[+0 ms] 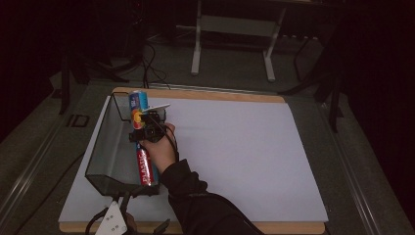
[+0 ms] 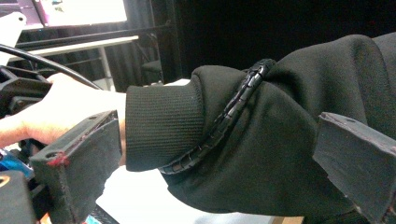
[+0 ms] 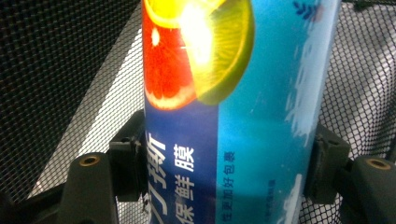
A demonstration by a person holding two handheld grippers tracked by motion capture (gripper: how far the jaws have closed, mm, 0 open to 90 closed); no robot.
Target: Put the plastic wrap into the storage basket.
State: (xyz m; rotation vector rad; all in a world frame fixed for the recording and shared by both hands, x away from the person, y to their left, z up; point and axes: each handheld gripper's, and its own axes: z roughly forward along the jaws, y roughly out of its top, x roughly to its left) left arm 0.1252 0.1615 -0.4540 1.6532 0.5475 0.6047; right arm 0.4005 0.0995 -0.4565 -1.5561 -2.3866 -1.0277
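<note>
Right tool: we see the right tool [image 1: 149, 128] over the right edge of the mesh basket, its jaws closed on both sides of the blue box.
Blue box: the long blue box [image 3: 233, 112] carries a picture of citrus slices and printed lettering; in the right gripper view it fills the gap between the two black jaws, pinched from left and right.
Box position: from the high view we see the blue box [image 1: 138, 108] tilted, its upper end rising above the basket's far corner and its red lower end [image 1: 145, 169] running down along the basket's right wall.
Basket: the dark mesh basket [image 1: 105, 147] sits on the left part of the bench; its netting shows behind the box in the right gripper view [image 3: 60, 70].
Right hand: the hand [image 1: 159, 147] grips the tool, with a dark sleeve [image 1: 195, 196] coming in from the bottom edge.
Left tool: we catch the left tool [image 1: 113, 220] at the near edge of the bench, just below the basket; its two jaws stand well apart with nothing between them, looking onto the sleeve [image 2: 261, 140] of the other arm.
Cable: a black ribbed cable [image 2: 224, 121] lies across that sleeve.
Bench: a white sheet [image 1: 235, 156] covers the bench, with wooden edging showing at the far and near sides.
</note>
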